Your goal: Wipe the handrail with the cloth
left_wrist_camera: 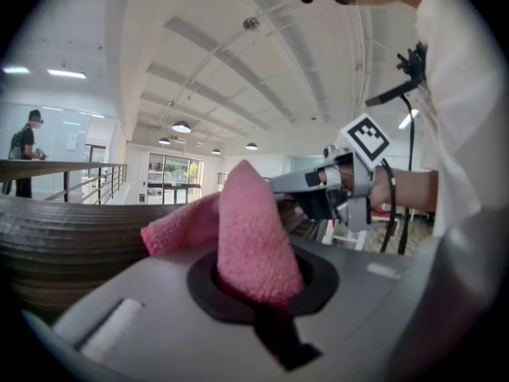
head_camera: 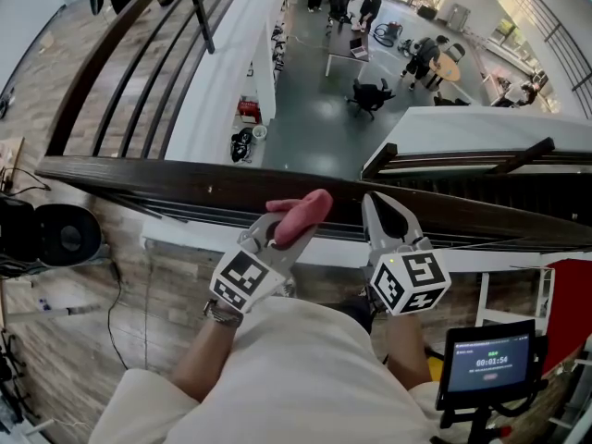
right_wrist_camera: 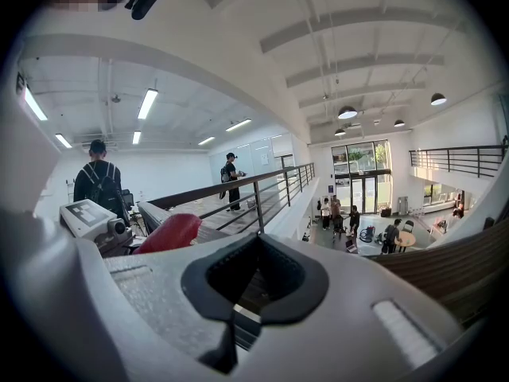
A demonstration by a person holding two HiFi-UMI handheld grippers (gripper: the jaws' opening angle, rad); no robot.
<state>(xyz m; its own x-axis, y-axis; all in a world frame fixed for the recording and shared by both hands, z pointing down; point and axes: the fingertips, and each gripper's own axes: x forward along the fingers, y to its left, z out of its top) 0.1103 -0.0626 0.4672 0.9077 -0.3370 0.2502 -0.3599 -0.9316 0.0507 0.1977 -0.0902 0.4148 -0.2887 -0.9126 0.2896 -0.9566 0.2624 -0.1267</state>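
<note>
Handrail [head_camera: 139, 178]; cloth [head_camera: 303, 215] in left gripper [head_camera: 280, 233]

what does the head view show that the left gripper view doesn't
Only the head view: the lower floor with people, and a small screen. Only the left gripper view: ceiling lamps and a person by a far railing. Both: the pink cloth clamped in the left hand-held gripper, the dark handrail, and the right hand-held gripper.

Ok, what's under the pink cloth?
The dark wooden handrail runs beneath the pink cloth, which the left gripper pinches in its fingers. The cloth covers the spot of rail right under it, so whether it touches there cannot be seen.
</note>
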